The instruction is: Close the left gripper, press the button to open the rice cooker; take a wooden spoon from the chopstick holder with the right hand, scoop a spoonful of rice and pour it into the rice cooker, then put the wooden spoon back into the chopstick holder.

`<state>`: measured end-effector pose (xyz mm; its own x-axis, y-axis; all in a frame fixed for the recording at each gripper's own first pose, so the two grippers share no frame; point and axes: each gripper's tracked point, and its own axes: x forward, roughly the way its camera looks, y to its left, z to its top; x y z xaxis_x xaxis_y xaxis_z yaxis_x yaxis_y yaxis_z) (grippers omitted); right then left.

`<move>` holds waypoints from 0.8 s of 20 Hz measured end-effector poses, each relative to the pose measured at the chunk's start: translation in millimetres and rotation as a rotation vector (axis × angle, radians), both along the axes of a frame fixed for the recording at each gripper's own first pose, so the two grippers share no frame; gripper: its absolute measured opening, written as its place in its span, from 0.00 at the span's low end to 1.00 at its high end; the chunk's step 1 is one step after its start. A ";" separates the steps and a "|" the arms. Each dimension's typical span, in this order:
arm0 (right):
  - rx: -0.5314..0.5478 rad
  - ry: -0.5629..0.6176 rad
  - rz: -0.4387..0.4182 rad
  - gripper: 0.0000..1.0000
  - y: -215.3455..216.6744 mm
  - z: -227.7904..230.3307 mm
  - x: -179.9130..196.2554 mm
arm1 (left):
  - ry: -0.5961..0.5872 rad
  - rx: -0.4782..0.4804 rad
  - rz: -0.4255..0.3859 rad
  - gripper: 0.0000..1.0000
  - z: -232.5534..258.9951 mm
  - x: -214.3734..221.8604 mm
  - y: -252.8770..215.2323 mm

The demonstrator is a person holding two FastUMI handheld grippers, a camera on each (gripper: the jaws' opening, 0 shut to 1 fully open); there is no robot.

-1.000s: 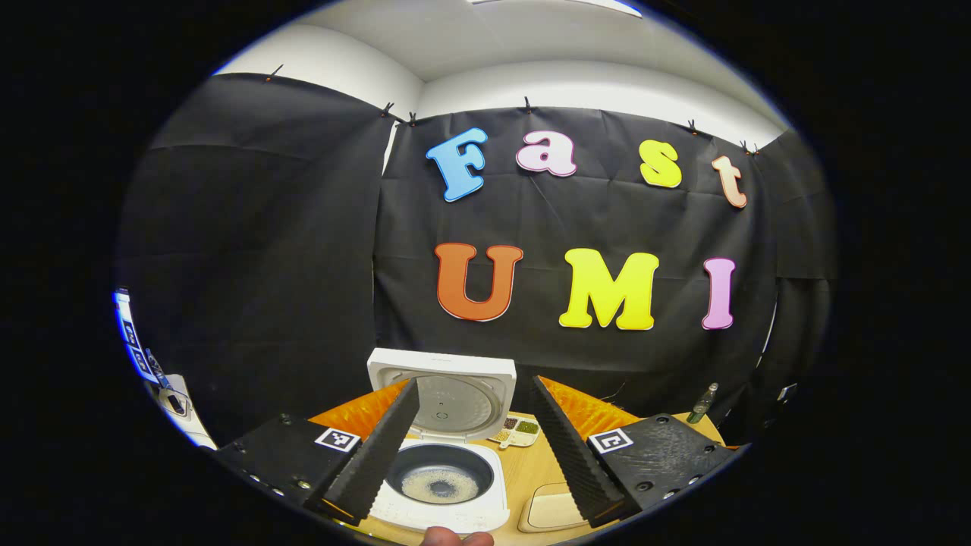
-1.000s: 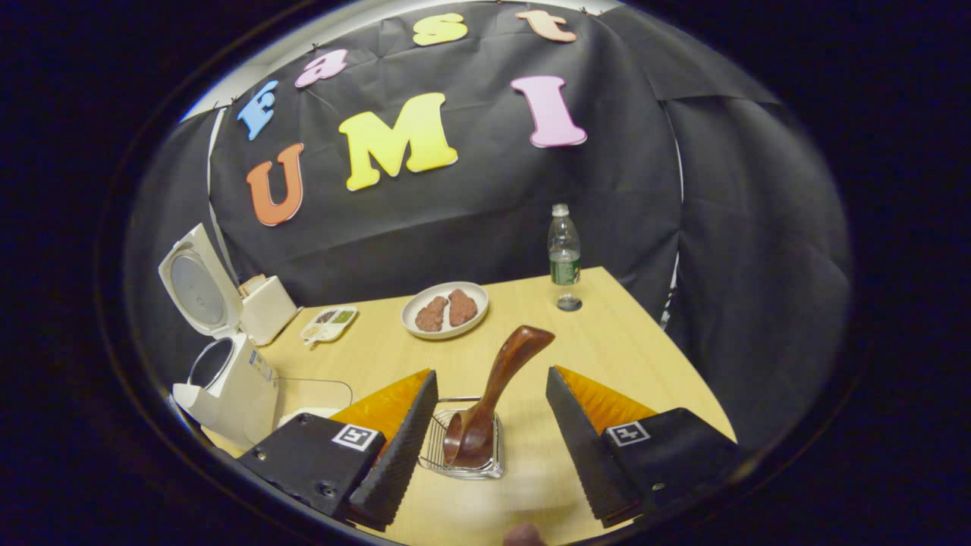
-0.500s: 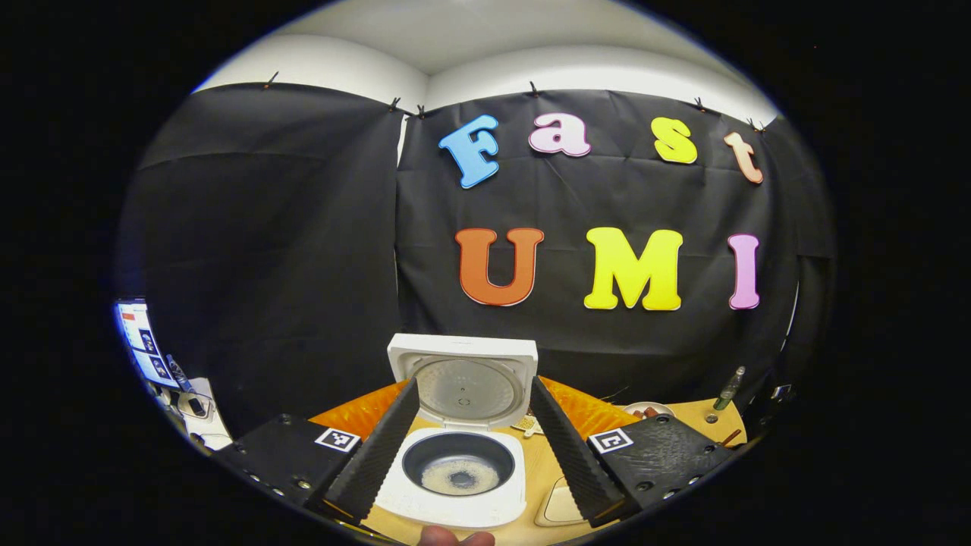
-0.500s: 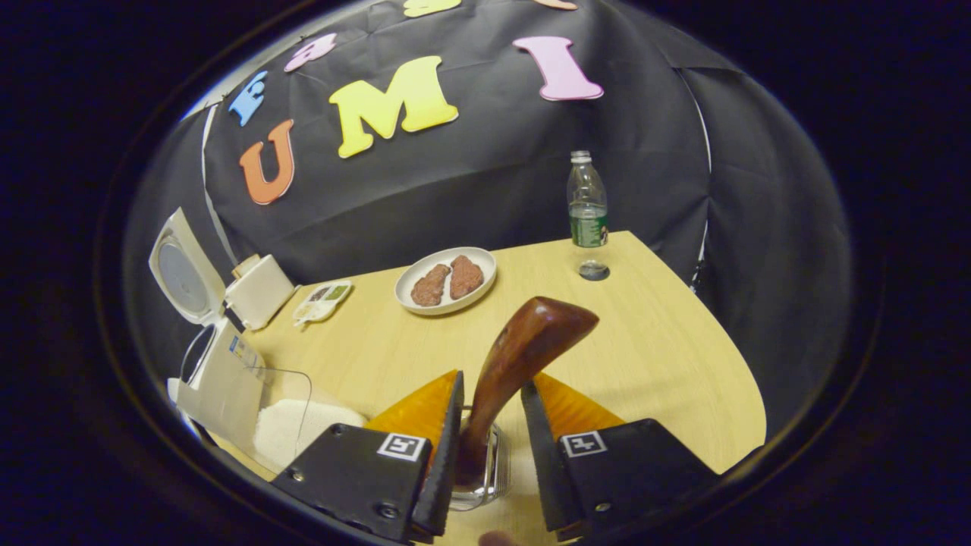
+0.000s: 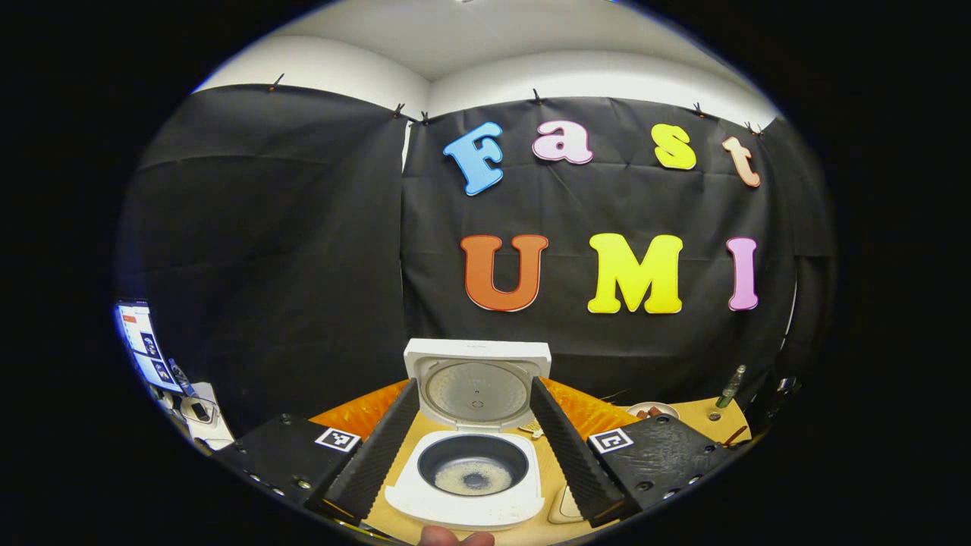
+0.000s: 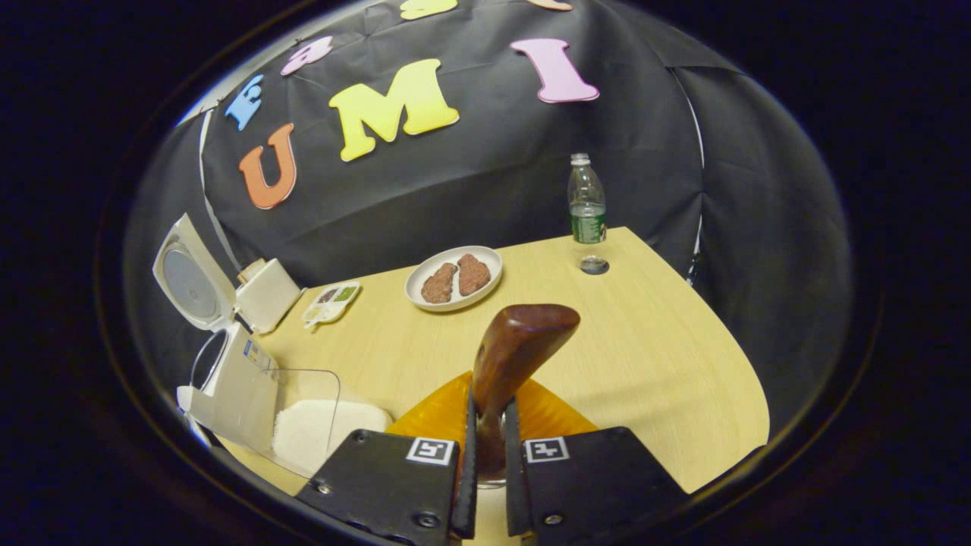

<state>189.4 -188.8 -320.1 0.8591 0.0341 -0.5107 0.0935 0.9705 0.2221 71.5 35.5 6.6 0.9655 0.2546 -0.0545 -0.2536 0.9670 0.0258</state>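
The white rice cooker (image 5: 464, 506) stands open in the left gripper view, lid (image 5: 476, 388) upright, with a little rice in its dark pot (image 5: 472, 474). My left gripper (image 5: 474, 387) hangs open above and just in front of it, the pot between its fingers but well apart from them. In the right gripper view my right gripper (image 6: 488, 406) is shut on the handle of the dark wooden spoon (image 6: 522, 339), which rises steeply between the fingers. The spoon's bowl and the wire chopstick holder (image 6: 485, 479) are mostly hidden under the gripper. The cooker (image 6: 227, 375) sits far left.
A clear container of white rice (image 6: 322, 425) stands beside the cooker. On the wooden table (image 6: 645, 356) farther off are a plate with two brown pieces (image 6: 455, 277), a small divided dish (image 6: 331, 300), a white box (image 6: 267, 294), a water bottle (image 6: 587, 212) and its cap (image 6: 594, 265).
My right gripper went from wide open around the spoon to shut on its handle. The left gripper drifted slightly over the open cooker and stayed open.
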 end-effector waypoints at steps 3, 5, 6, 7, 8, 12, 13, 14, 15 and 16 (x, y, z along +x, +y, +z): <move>-0.055 -0.035 -0.024 0.18 5.1 22.1 -5.4 | -0.005 -0.007 -0.008 0.94 -0.7 -8.9 14.0; -0.098 -0.067 -0.035 0.17 8.6 43.2 -9.0 | -0.007 -0.005 -0.021 0.94 -1.9 -15.3 22.5; -0.117 -0.085 -0.037 0.17 12.1 57.1 -10.7 | -0.010 -0.006 -0.029 0.94 -1.7 -18.5 26.0; -0.130 -0.100 -0.039 0.16 16.3 69.3 -12.8 | -0.014 -0.006 -0.038 0.94 -3.0 -19.1 30.0; -0.141 -0.120 -0.045 0.16 21.1 86.3 -14.9 | -0.017 -0.004 -0.047 0.94 -3.9 -21.3 33.6; -0.144 -0.181 -0.065 0.13 51.1 140.8 -24.1 | -0.030 0.013 -0.087 0.94 -6.6 -28.2 49.3; -0.140 -0.192 -0.061 0.13 62.4 150.0 -26.6 | -0.034 0.011 -0.095 0.94 -7.3 -29.1 53.7; -0.140 -0.201 -0.052 0.13 74.7 157.3 -27.8 | -0.039 0.006 -0.097 0.94 -6.3 -29.5 58.8; -0.142 -0.208 -0.036 0.13 89.5 161.7 -28.5 | -0.046 0.001 -0.097 0.94 -6.2 -30.2 64.5; -0.143 -0.214 -0.017 0.13 105.4 163.8 -29.0 | -0.053 -0.005 -0.096 0.94 -5.7 -31.7 70.6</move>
<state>160.4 -83.4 -156.3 0.9481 -0.0411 -0.3154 0.0760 0.9922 0.0989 39.8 106.1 0.8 0.9870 0.1606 -0.0043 -0.1606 0.9870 0.0096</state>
